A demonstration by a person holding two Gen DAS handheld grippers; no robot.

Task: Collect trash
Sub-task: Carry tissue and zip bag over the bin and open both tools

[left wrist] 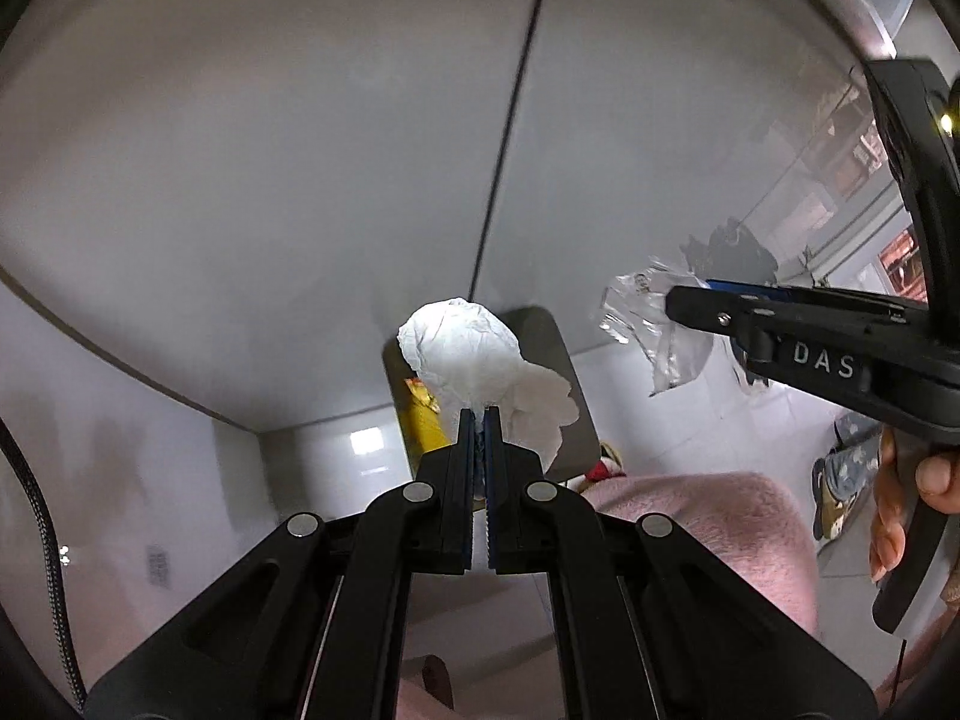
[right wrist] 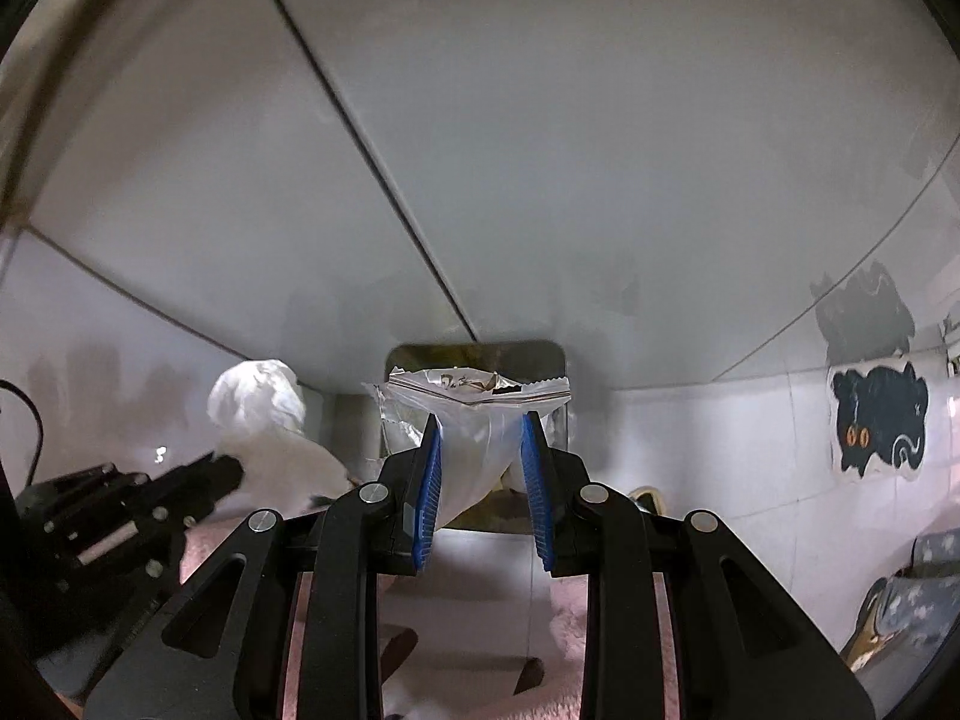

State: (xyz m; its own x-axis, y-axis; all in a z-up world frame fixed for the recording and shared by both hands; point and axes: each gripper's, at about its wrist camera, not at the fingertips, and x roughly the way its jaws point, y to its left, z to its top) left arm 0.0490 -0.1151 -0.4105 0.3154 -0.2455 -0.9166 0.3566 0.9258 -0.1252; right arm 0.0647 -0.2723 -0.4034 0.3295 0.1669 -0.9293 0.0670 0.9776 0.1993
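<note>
A crumpled white tissue (left wrist: 465, 348) is clamped at the tip of the left gripper (left wrist: 479, 420), jaws together on it, above an open bin (left wrist: 558, 360). A clear plastic wrapper (right wrist: 477, 420), torn along its serrated top edge, is pinched between the right gripper (right wrist: 480, 438) pads, directly over the same bin.

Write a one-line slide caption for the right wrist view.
Right gripper clamps a clear plastic wrapper above a bin; left gripper holds a crumpled tissue.
</note>
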